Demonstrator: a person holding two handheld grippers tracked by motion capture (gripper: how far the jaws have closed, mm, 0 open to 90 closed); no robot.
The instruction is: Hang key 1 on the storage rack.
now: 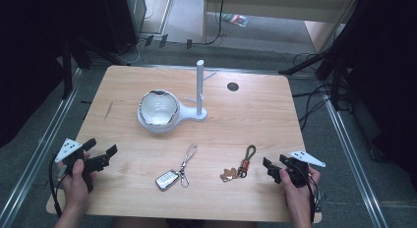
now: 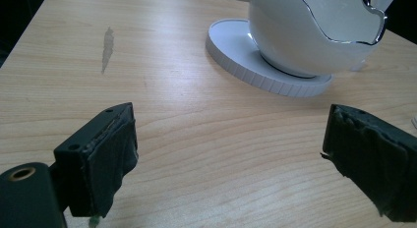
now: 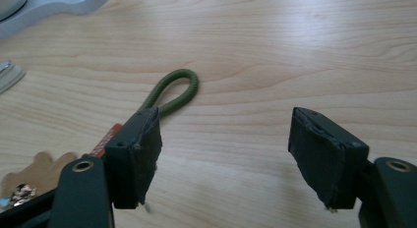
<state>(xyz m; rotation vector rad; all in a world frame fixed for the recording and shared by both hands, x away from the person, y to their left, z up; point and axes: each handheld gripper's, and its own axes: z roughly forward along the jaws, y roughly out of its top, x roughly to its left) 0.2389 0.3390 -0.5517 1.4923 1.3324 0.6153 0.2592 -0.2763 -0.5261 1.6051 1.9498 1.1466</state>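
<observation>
pale wooden tabletop (image 1: 255,110) fills the middle of the high view, with grey floor, cables and dark stands around it. toward its far side stands a white egg-shaped bowl with a jagged silver rim (image 1: 158,108) on a round white ribbed base (image 2: 255,73), joined to a white peg stand with short side branches (image 1: 200,88).

nearer the person lie two keyrings, well apart. a silver car key fob on a pale looped strap (image 1: 173,175) rests left of centre. a green cord loop keyring with an orange-red tag and a small tan bear-shaped charm (image 1: 241,165) lies to the right, just beside the right gripper (image 1: 272,168).

in the right gripper view its black padded jaws stand apart with bare wood between them; the green loop (image 3: 174,93) lies beyond the left-hand jaw, partly hidden by it, and the pads do not press on it.

the left gripper (image 1: 104,156), held at the table's near left corner, has its jaws wide apart over bare wood, pointing toward the bowl.
</observation>
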